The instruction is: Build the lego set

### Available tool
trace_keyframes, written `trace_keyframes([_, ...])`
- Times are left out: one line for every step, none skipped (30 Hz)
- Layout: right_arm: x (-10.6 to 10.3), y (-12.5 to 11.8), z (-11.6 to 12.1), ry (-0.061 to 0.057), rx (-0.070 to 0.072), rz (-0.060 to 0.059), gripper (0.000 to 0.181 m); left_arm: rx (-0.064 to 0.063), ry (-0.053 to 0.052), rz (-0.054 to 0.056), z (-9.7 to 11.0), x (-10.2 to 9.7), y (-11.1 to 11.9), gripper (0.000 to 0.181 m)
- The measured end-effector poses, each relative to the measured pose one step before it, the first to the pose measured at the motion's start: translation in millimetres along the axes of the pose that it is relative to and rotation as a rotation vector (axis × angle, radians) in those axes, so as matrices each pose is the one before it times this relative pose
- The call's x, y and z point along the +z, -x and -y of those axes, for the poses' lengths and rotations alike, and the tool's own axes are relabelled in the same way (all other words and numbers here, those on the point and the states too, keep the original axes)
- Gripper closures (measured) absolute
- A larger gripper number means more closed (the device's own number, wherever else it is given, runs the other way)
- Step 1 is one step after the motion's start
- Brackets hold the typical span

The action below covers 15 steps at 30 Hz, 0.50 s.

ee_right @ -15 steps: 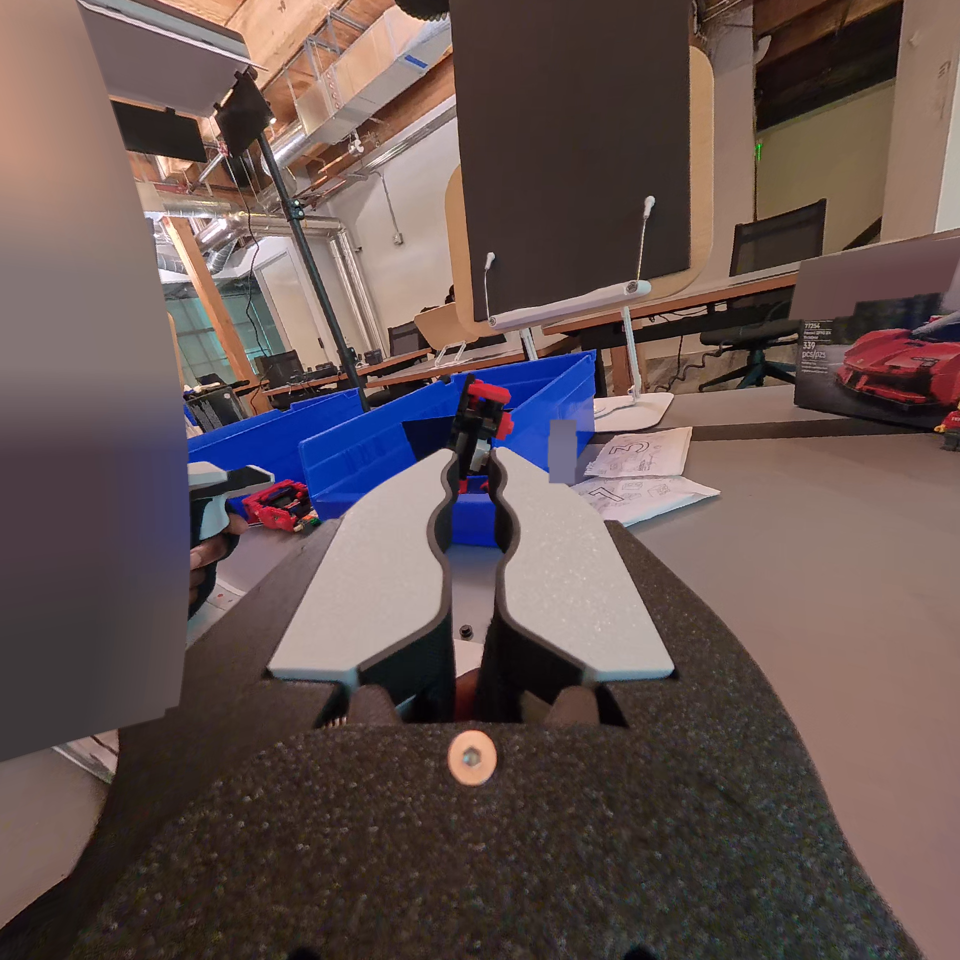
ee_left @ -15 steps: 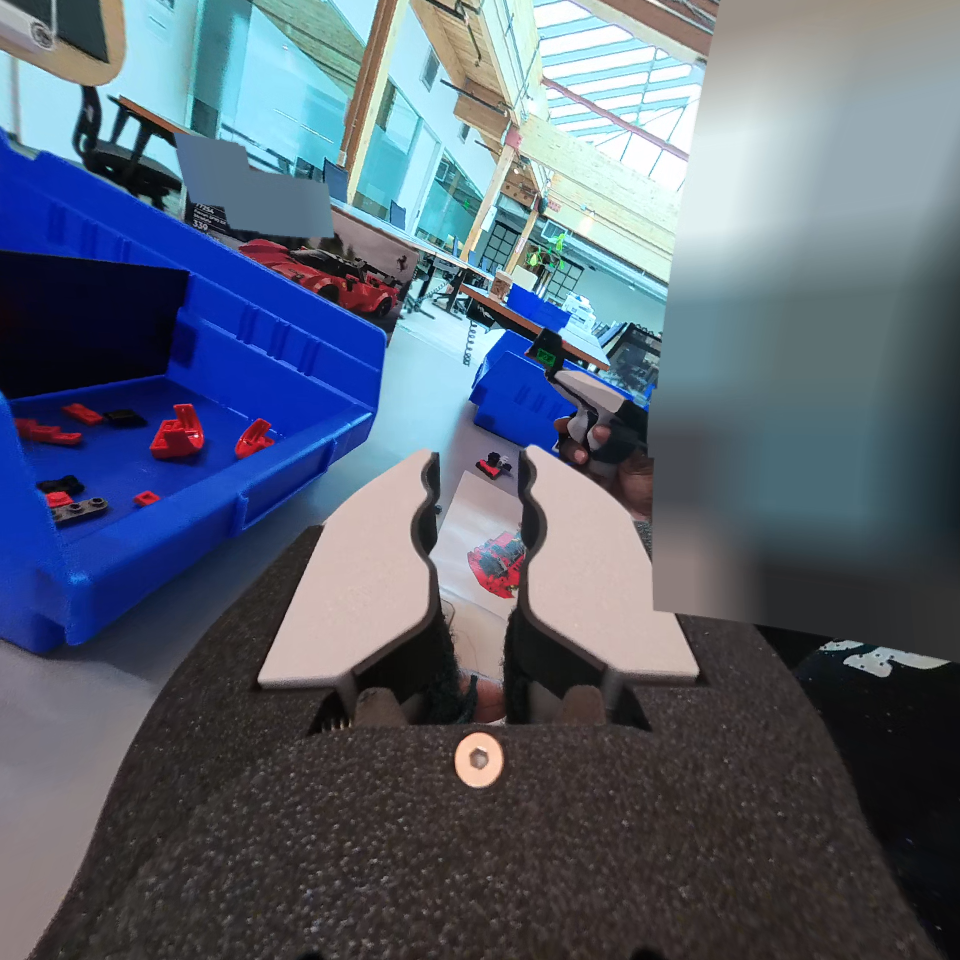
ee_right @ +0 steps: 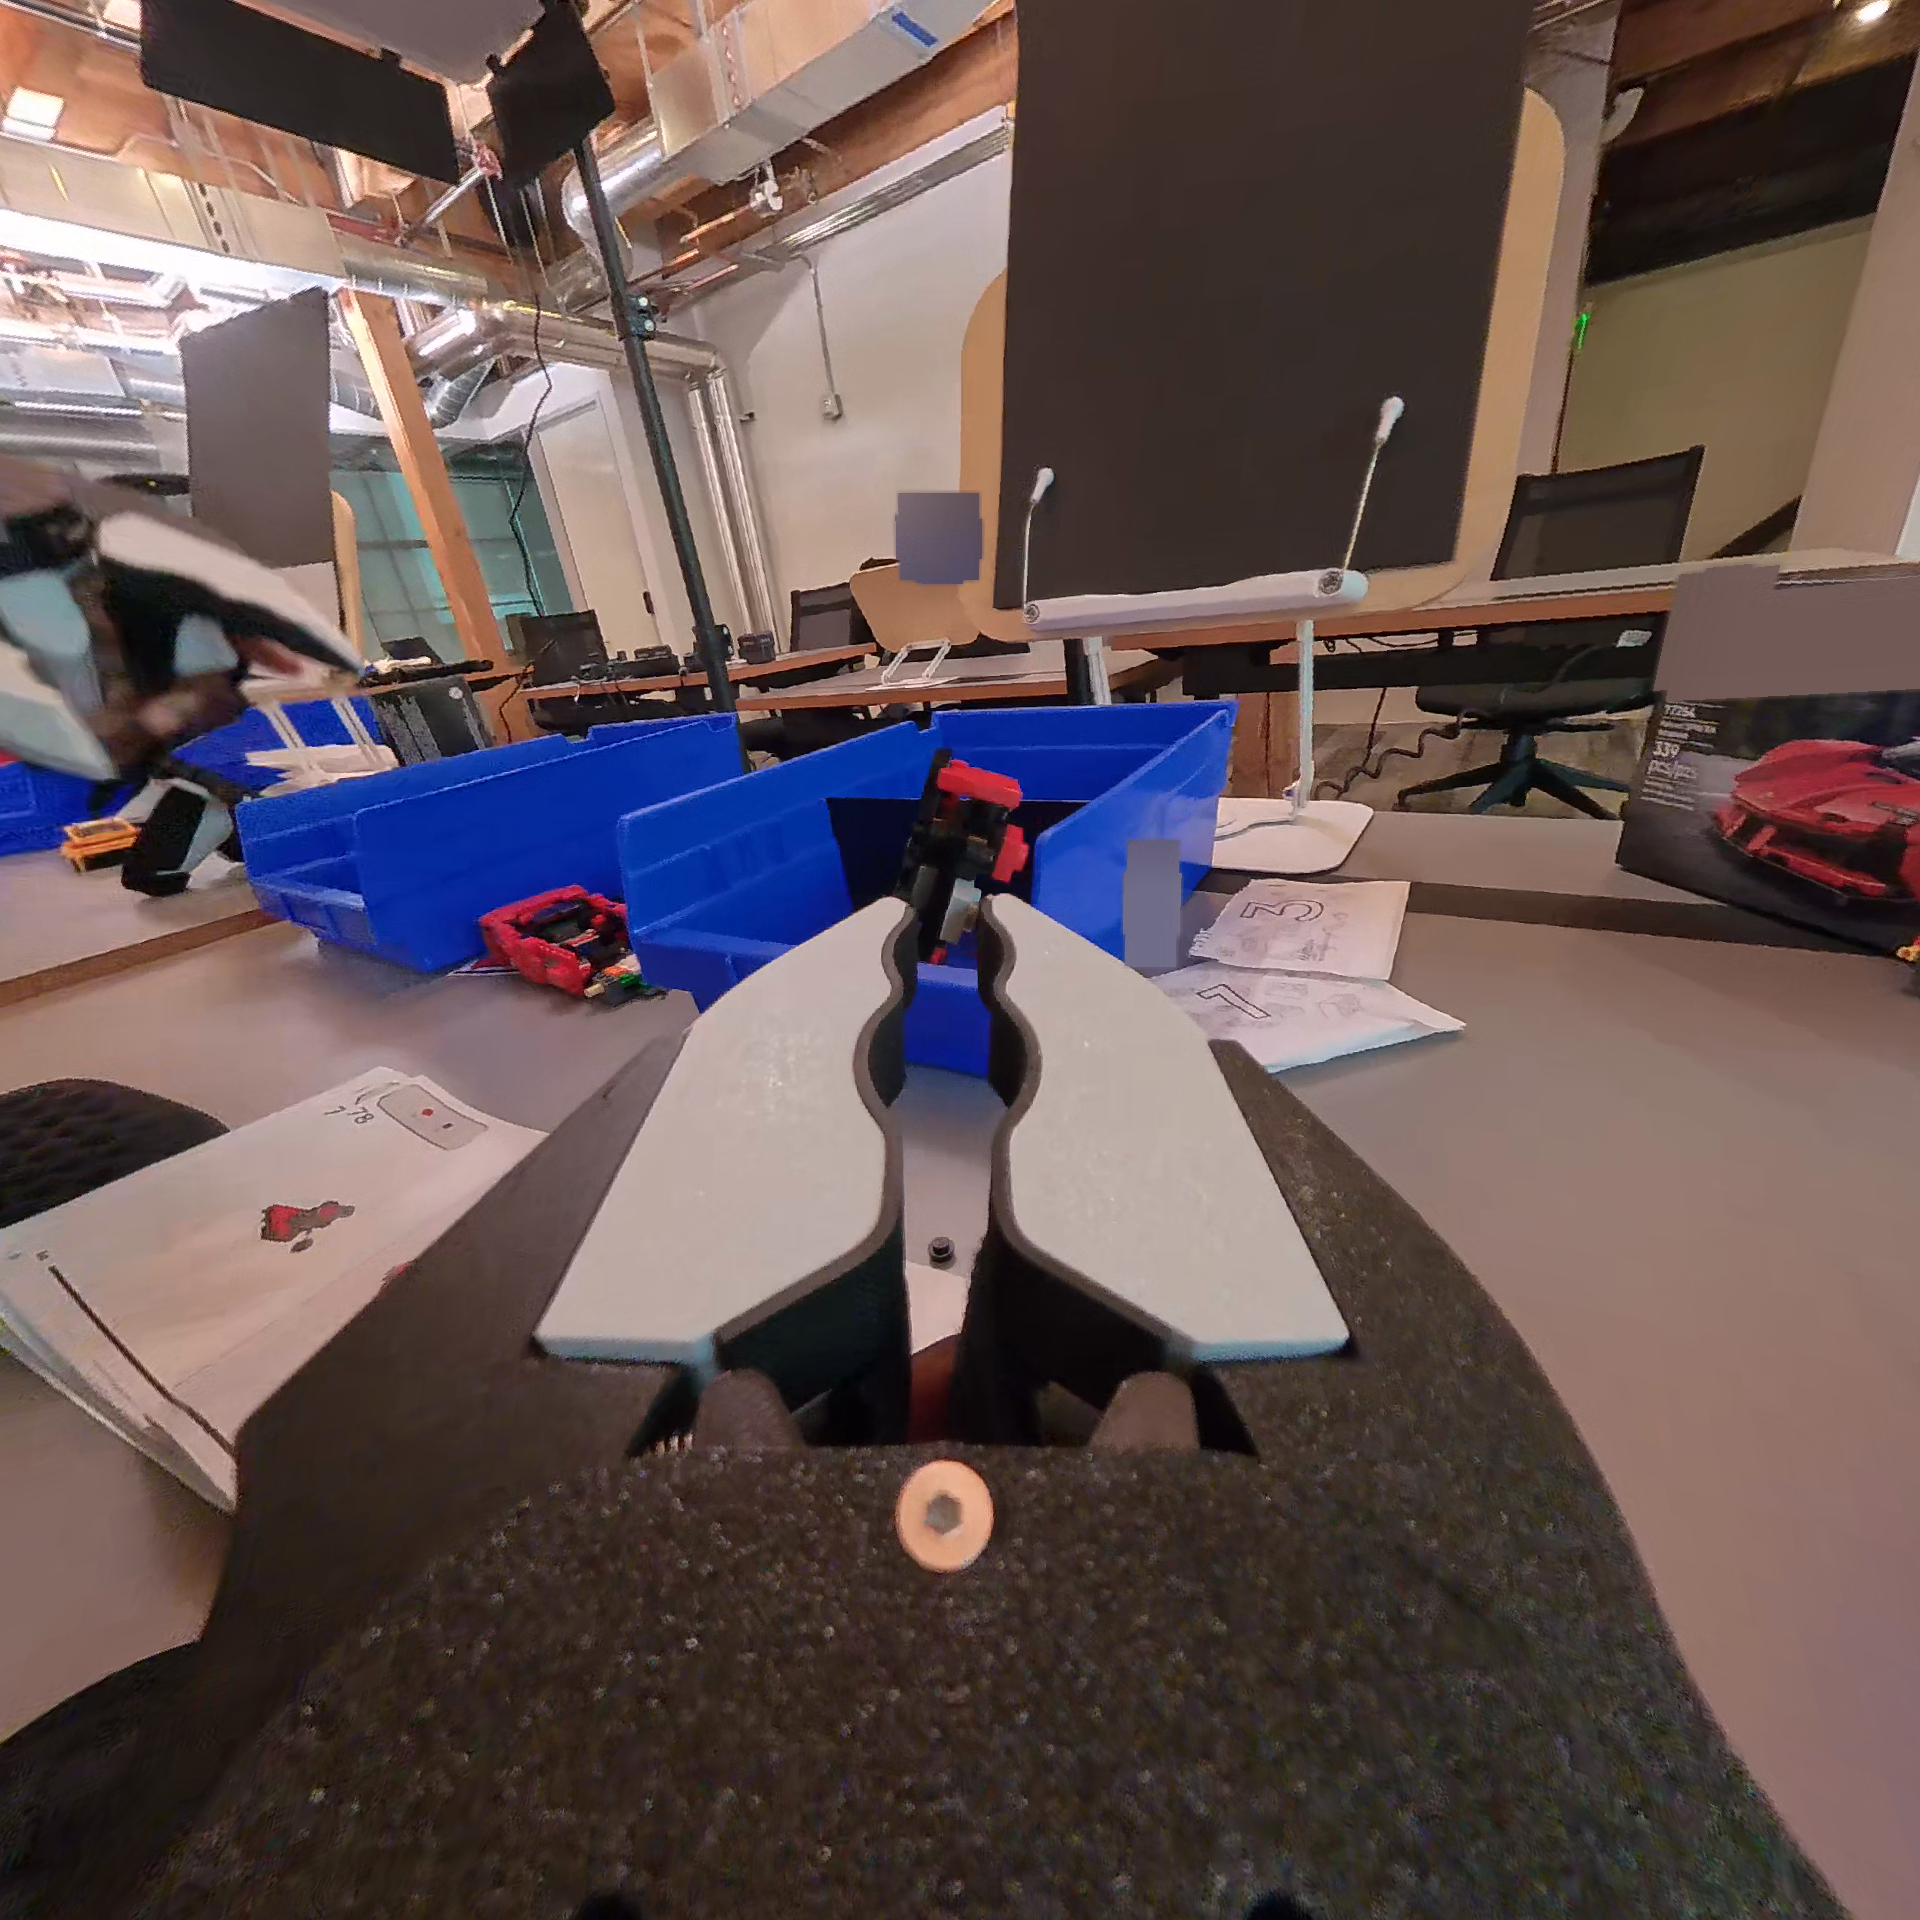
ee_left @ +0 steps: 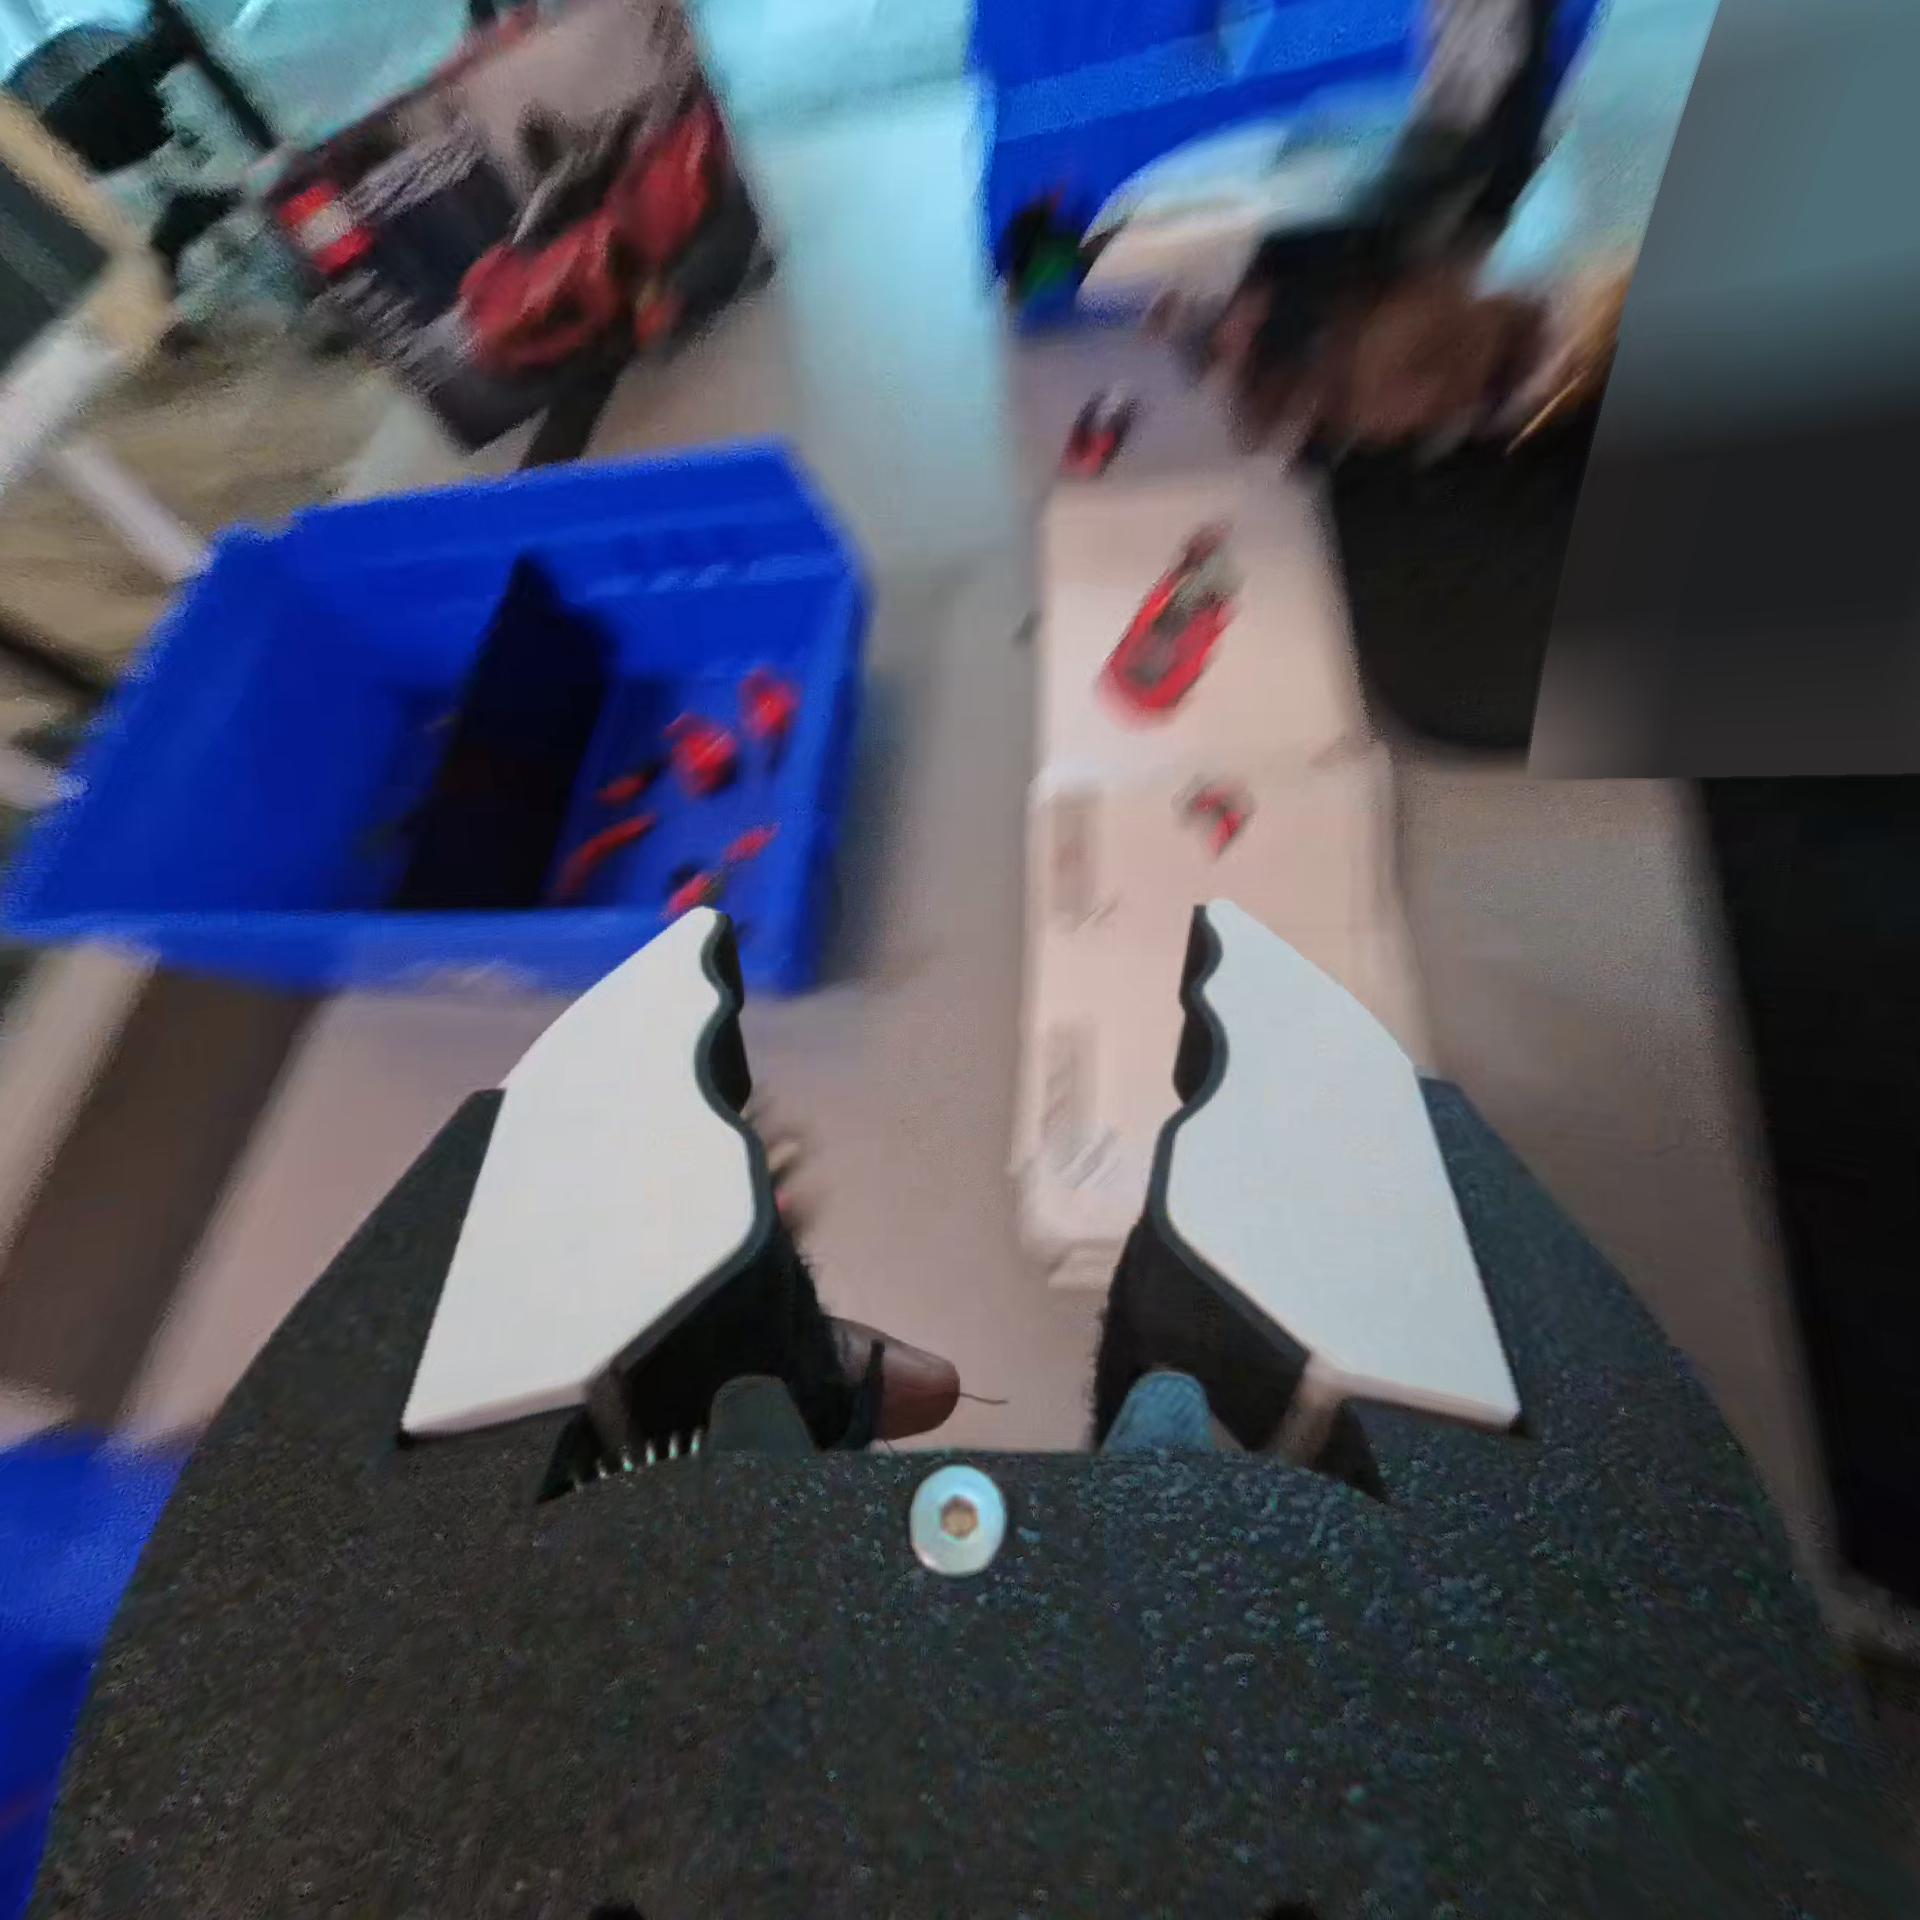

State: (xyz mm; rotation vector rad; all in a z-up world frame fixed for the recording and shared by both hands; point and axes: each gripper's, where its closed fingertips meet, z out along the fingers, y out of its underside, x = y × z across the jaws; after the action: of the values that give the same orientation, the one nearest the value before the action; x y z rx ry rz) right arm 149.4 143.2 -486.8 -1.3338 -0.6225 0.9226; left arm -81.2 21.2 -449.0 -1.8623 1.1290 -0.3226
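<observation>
Assembly (ee_right: pixel 961 847): red and black lego piece, upright, clamped at the tips of the right gripper (ee_right: pixel 943 925), in front of a blue bin (ee_right: pixel 1122 800); same grip as half a second ago.
Left gripper (ee_left: pixel 961 935): fingers now spread wide with nothing between them, where before they were nearly together; its view has swung down and blurred.
Below left gripper: booklet (ee_left: pixel 1195 831) on the table (ee_right: pixel 1558 1195), blue bin (ee_left: pixel 312 727) with red parts to its left.
Chassis (ee_right: pixel 556 935): red, on the table left of the bins.

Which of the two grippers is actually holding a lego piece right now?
The right gripper, shut on a red-and-black lego assembly. The left gripper is wide open and empty.
</observation>
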Motion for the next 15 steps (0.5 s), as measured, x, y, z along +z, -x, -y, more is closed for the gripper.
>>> trace_keyframes([0.27,1.13,-0.10,0.0023,-0.0054,0.0031,0.171,0.0608,0.1136,0.0553,-12.21,-13.03,15.98,0.100])
trace_keyframes([0.30,0.94,-0.02,0.0010,-0.0069,0.0020,0.171,0.0124,0.0957,0.0135,-13.12,-7.98,12.48,0.101])
trace_keyframes([0.19,0.66,-0.14,0.0015,-0.0066,0.0018,0.171,-0.0121,0.0910,-0.0037,-14.06,-3.43,10.53,0.099])
trace_keyframes([0.24,0.39,-0.33,0.0030,-0.0050,0.0008,0.171,-0.0054,0.0934,-0.0017,-14.85,0.18,10.67,0.091])
trace_keyframes([0.15,0.50,-0.40,0.0030,-0.0038,0.0015,0.171,0.0030,0.0849,0.0182,-13.49,2.88,12.75,0.085])
trace_keyframes([0.03,0.49,-0.10,0.0011,-0.0032,0.0023,0.171,0.0087,0.0647,0.0194,-10.21,5.42,12.05,0.080])
trace_keyframes([-0.13,0.53,0.14,-0.0004,-0.0030,0.0019,0.171,0.0054,0.0421,0.0072,-6.53,7.21,9.04,0.075])
trace_keyframes([-0.12,0.32,-0.01,0.0000,-0.0029,0.0010,0.171,0.0076,0.0326,-0.0075,-3.90,8.02,5.86,0.074])
trace_keyframes([-0.07,0.07,-0.10,0.0007,-0.0020,0.0000,0.171,0.0184,0.0380,0.0038,-3.33,8.24,6.45,0.072])
trace_keyframes([0.02,-0.02,-0.07,0.0005,-0.0002,0.0006,0.171,0.0325,0.0440,0.0081,-3.53,7.95,5.89,0.070])
trace_keyframes([0.05,0.16,-0.16,0.0005,0.0019,0.0016,0.171,0.0380,0.0439,0.0001,-3.82,7.57,3.79,0.069])
trace_keyframes([-0.07,0.12,-0.15,0.0007,0.0026,0.0024,0.171,0.0372,0.0415,-0.0059,-3.45,7.20,2.59,0.072])
trace_keyframes([-0.17,-0.17,0.01,-0.0003,0.0027,0.0009,0.171,0.0294,0.0324,-0.0070,-2.33,6.93,2.13,0.078])
trace_keyframes([-0.40,-0.48,0.21,-0.0015,0.0033,-0.0014,0.171,0.0227,0.0230,-0.0260,-0.78,6.86,-1.07,0.082])
trace_keyframes([-0.61,-0.38,0.60,-0.0032,0.0035,-0.0009,0.171,0.0110,0.0084,-0.0293,1.14,6.72,-1.93,0.084])
